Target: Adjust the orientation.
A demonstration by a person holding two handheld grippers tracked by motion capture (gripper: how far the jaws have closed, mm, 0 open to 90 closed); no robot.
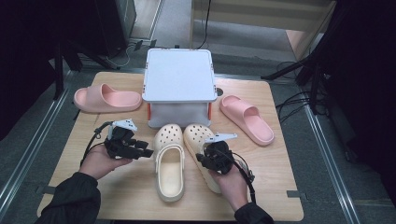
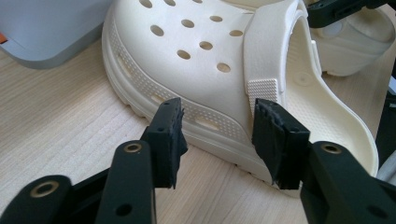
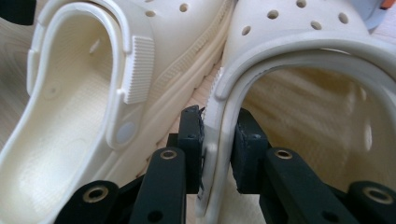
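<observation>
Two cream clogs lie side by side, touching, near the front of the wooden surface (image 1: 280, 186), just before a lidded grey-white storage box (image 1: 179, 74). The right hand-held gripper (image 3: 218, 140) pinches the side wall of the right clog (image 1: 201, 140) at its opening rim, one jaw inside the shoe and one outside, close by the heel strap. The left hand-held gripper (image 2: 219, 135) is spread, its jaws level with the outer flank of the left clog (image 2: 205, 70) beside the strap's ribbed end, not yet closed on anything.

The risk on the right is the thin, springy wall: it may buckle or slide out from between the pads once the shoe's weight hangs from that one edge, and the clog would tip toe-down. On the left, closing on the rounded sole edge instead of the rim would likely squeeze the shoe away, nudging it against its neighbour. Pink slides (image 1: 107, 98) lie well apart at either side of the box
</observation>
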